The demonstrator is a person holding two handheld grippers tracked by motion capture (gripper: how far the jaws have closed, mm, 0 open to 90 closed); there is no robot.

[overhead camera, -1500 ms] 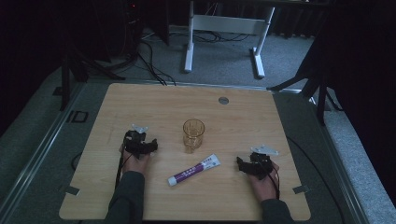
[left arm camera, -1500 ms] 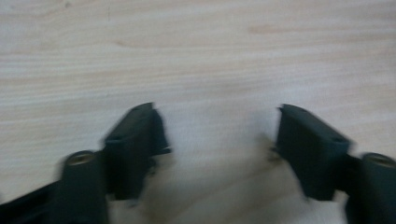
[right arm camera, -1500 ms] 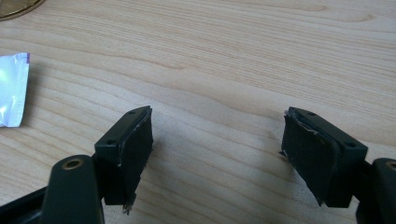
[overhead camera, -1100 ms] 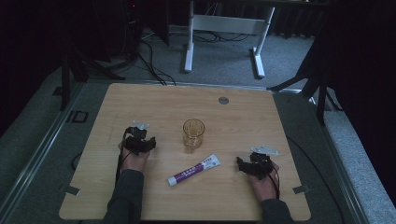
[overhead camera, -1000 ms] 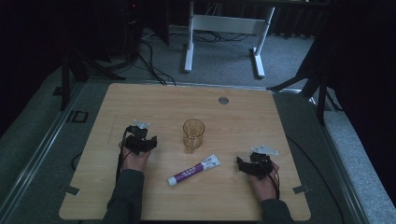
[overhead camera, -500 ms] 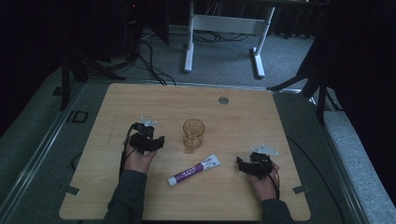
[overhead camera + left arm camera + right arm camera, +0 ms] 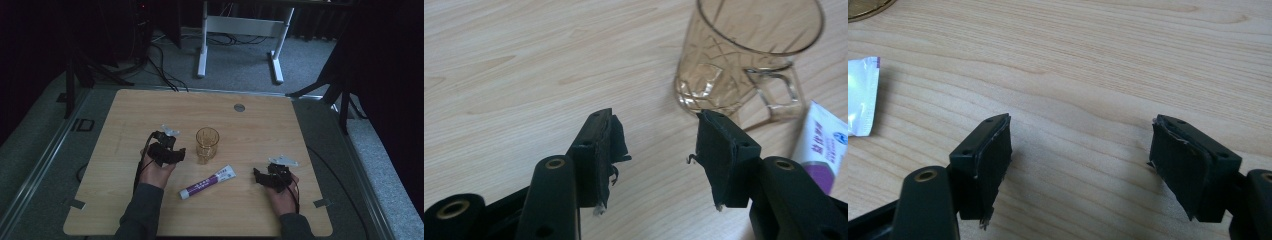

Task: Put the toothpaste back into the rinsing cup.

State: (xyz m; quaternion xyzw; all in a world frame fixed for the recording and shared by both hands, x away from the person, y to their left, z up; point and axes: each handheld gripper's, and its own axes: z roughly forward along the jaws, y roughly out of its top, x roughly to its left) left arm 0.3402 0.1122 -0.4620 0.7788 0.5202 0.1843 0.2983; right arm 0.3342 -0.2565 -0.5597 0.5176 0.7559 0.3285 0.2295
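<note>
Resting on the wooden table [image 7: 125,120], left gripper [image 7: 656,145] jaws parted, empty, aimed at clear faceted glass mug [image 7: 207,144] near table centre, right gripper [image 7: 1080,155] wide open, empty, white-purple toothpaste tube [image 7: 207,182] lying between hands, toward the near edge.

tube [image 7: 821,145] cut by frame edge, print unreadable
</note>
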